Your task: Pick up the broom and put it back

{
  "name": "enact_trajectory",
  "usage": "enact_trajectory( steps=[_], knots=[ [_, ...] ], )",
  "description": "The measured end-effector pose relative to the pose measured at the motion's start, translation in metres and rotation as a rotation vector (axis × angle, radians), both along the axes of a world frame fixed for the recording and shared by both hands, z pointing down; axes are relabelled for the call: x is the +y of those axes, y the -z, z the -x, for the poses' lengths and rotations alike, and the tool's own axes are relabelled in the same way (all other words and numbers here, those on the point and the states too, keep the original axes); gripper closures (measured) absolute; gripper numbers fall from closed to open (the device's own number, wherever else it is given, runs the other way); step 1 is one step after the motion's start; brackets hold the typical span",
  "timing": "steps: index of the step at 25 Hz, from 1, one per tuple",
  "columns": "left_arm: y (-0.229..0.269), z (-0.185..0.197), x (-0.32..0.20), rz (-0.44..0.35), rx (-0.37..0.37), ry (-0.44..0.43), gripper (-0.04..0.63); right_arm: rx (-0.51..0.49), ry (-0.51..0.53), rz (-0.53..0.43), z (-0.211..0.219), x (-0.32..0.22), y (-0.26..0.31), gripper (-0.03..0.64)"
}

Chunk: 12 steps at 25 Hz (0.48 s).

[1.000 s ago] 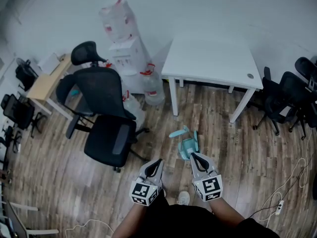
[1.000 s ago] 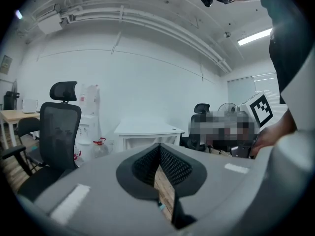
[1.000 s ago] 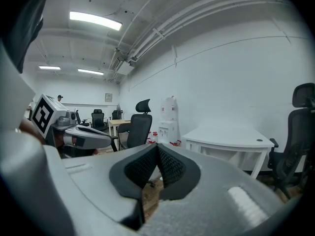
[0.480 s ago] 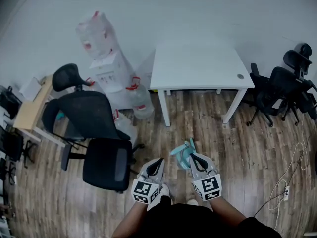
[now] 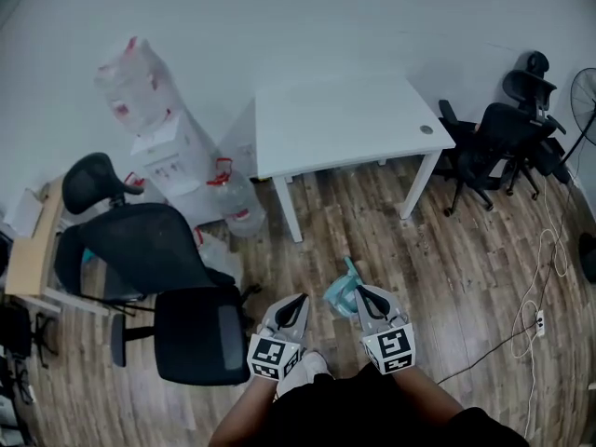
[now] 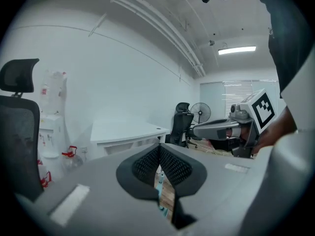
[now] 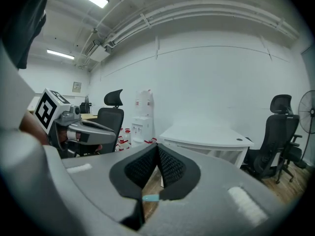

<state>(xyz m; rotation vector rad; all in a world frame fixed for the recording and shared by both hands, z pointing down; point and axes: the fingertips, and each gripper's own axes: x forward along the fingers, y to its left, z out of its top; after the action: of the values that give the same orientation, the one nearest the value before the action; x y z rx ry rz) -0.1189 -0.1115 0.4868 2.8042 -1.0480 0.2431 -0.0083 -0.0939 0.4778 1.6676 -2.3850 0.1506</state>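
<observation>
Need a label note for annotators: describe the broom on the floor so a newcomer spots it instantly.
Start at the white table by the wall, then come down the wood floor toward the person. The broom lies there, just ahead of the right gripper. It is small, teal plastic; its neighbours are black chairs and clear water jugs.

The floor (image 5: 466, 277) was brown wood planks. The table (image 5: 345, 124) was smooth, matt white. The chair (image 5: 140, 250) had black mesh cloth. The water bottle (image 5: 237, 203) was clear plastic. The left claw (image 5: 300, 298) and the right claw (image 5: 358, 291) were matt grey plastic with bumpy black pads (image 6: 147, 163).
</observation>
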Motion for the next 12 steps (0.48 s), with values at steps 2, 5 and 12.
enact_trajectory(
  steps=[2, 5, 12],
  knots=[
    [-0.006, 0.0, -0.003, 0.011, -0.004, -0.017, 0.578, 0.011, -0.016, 0.008, 0.0, -0.002, -0.004, 0.614],
    [-0.012, -0.002, -0.006, 0.026, -0.006, -0.025, 0.578, 0.026, -0.019, 0.026, -0.002, -0.002, -0.008, 0.614],
    [-0.022, -0.018, -0.016, 0.055, -0.006, -0.014, 0.578, 0.041, -0.016, 0.079, -0.015, -0.008, -0.032, 0.614]
  ],
)
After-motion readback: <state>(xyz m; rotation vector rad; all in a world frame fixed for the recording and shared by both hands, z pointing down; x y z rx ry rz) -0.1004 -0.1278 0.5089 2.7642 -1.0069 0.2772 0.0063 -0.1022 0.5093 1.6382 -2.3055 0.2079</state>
